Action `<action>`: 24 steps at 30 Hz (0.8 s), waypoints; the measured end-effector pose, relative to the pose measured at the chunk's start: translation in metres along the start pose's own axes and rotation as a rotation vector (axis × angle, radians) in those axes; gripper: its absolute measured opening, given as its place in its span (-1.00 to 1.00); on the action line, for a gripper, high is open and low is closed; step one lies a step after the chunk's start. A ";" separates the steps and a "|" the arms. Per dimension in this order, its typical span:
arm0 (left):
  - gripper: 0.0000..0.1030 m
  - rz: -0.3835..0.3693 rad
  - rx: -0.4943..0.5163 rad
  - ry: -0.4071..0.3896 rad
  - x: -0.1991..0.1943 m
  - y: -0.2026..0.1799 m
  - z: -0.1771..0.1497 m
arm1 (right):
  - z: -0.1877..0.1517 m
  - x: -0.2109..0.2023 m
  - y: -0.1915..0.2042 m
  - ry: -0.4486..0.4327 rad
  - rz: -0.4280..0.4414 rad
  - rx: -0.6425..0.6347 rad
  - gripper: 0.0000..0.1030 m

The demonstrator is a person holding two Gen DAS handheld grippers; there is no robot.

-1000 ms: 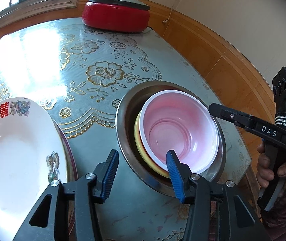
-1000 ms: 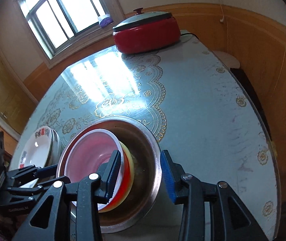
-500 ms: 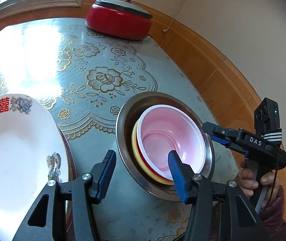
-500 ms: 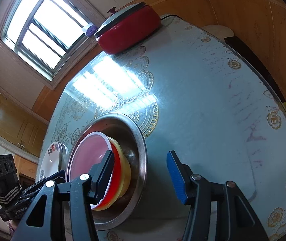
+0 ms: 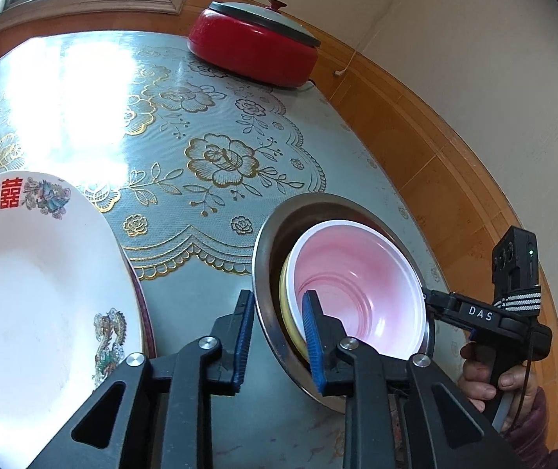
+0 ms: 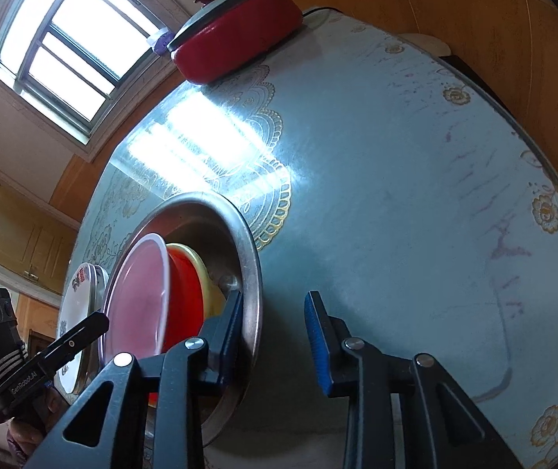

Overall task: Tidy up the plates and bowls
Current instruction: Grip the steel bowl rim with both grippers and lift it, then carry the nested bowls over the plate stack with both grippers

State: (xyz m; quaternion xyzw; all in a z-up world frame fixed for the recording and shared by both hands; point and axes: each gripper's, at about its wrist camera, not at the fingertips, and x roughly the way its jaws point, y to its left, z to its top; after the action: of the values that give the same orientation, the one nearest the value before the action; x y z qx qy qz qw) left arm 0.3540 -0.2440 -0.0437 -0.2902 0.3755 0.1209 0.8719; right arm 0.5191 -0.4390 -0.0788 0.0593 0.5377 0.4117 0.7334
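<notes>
Steel basin (image 5: 265,273) sits on the blue floral tablecloth (image 5: 208,156), near the table's edge by the wood-panelled wall. Nested inside: a yellow bowl (image 6: 204,273), then a red bowl with white rim and pink inside (image 5: 357,293). Stack of white decorated plates (image 5: 36,273) just beside it.

Left gripper (image 5: 277,336): jaws part open, straddling the basin's near rim — one pad outside, one inside against the bowls; can't tell if it's pinching yet. Right gripper (image 6: 275,332): jaws part open too, astride the opposite rim, nothing visibly clamped.

Handling judgement: basin is stiff thin steel, smooth and probably slippery under rubber pads; plastic-looking bowls likely light but loose, so they'll slide if tilted. Best hold is the rolled rim on opposite sides — keep it level. Plates look ceramic, fragile; avoid knocking them.
</notes>
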 end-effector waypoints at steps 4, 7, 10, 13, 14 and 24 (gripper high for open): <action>-0.64 -0.001 -0.002 -0.011 0.002 0.000 0.002 | -0.001 0.004 0.001 0.003 -0.032 -0.020 -0.39; -0.62 -0.046 -0.050 0.001 0.001 0.006 0.004 | -0.001 0.003 0.004 0.001 -0.046 -0.031 -0.39; -0.62 -0.044 -0.074 -0.013 -0.005 0.012 0.006 | 0.000 0.002 0.002 -0.001 -0.047 -0.025 -0.39; -0.62 0.033 -0.019 -0.013 -0.004 0.005 0.010 | 0.001 0.002 0.003 -0.002 -0.054 -0.030 -0.39; -0.62 0.048 -0.007 -0.005 -0.002 0.003 0.011 | 0.001 0.002 0.003 -0.002 -0.054 -0.032 -0.39; -0.58 0.086 0.072 0.059 0.020 -0.009 0.011 | 0.002 0.003 0.002 -0.012 -0.052 -0.031 -0.39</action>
State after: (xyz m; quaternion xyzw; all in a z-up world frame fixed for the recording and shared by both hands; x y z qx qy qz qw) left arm 0.3779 -0.2451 -0.0480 -0.2459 0.4172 0.1360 0.8643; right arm 0.5194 -0.4346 -0.0794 0.0364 0.5283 0.4005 0.7478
